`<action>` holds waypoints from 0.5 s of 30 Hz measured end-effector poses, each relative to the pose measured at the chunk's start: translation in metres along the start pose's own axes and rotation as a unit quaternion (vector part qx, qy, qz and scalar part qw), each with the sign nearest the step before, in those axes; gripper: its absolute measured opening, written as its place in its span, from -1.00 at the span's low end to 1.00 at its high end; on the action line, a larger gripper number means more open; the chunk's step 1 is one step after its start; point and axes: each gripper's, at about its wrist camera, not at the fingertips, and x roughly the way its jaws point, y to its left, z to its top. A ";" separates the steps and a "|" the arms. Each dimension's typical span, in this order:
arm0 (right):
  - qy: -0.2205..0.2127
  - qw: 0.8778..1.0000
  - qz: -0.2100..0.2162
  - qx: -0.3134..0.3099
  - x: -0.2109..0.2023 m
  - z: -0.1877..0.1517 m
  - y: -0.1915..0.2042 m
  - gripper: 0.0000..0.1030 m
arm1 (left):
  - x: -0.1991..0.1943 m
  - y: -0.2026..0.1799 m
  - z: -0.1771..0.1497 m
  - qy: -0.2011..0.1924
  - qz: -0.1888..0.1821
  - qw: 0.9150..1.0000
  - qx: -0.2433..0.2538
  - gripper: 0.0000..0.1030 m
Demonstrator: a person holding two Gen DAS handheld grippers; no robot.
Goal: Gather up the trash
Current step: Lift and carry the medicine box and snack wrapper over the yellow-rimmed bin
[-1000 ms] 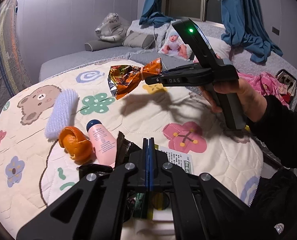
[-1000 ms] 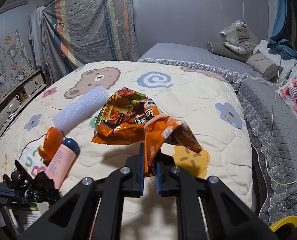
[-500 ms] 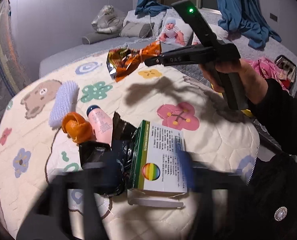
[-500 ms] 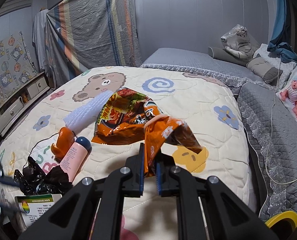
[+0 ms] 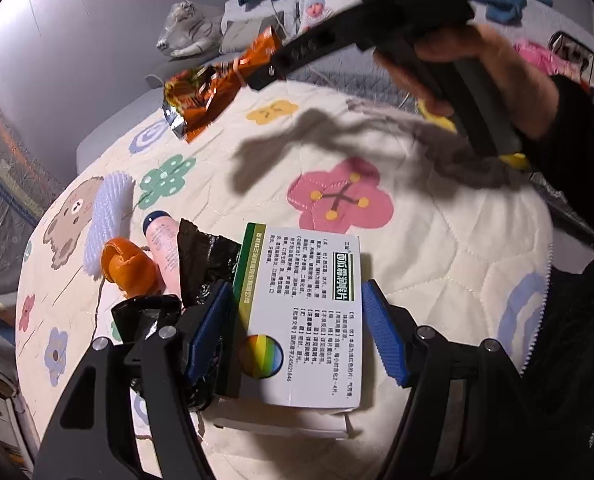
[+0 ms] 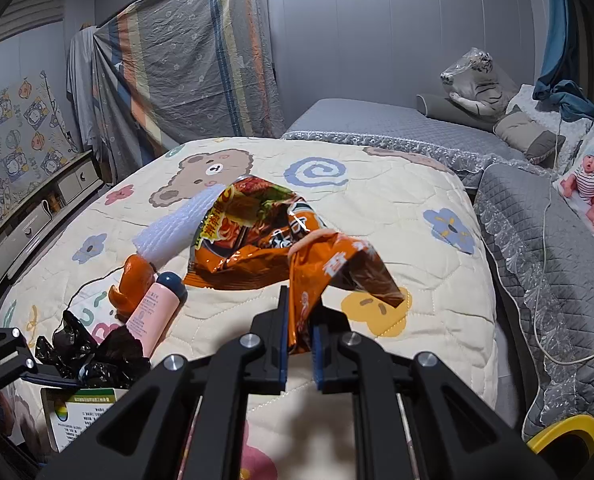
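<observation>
Trash box (image 5: 309,316) sits between spread left tongs (image 5: 297,328) (right tongs (image 6: 300,338) pinch wrapper (image 6: 265,240) at twelve o'clock): squeeze squarely on its sides.

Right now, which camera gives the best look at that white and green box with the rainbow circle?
The left wrist view: the box lies face up between the open left gripper blue pads, its print and rainbow circle plain to see. The right wrist view catches only a corner of it at the lower left edge.
</observation>
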 end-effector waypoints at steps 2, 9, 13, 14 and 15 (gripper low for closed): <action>-0.002 1.000 0.002 0.002 -0.002 0.000 -0.001 -0.84 | 0.002 -0.001 -0.001 0.005 0.005 1.000 0.005 0.24; -0.006 1.000 0.003 0.005 -0.006 0.001 -0.002 -0.84 | 0.006 -0.003 -0.001 0.011 -0.001 1.000 0.010 0.21; -0.012 1.000 0.003 -0.001 -0.013 0.002 0.000 -0.84 | -0.010 0.010 0.001 -0.006 -0.004 1.000 -0.017 0.20; -0.014 1.000 0.003 -0.001 -0.015 0.002 -0.001 -0.84 | -0.018 0.015 0.002 -0.015 -0.006 1.000 -0.026 0.20; -0.016 1.000 0.003 0.000 -0.017 0.002 -0.001 -0.84 | -0.023 0.017 0.002 -0.020 -0.007 0.999 -0.031 0.20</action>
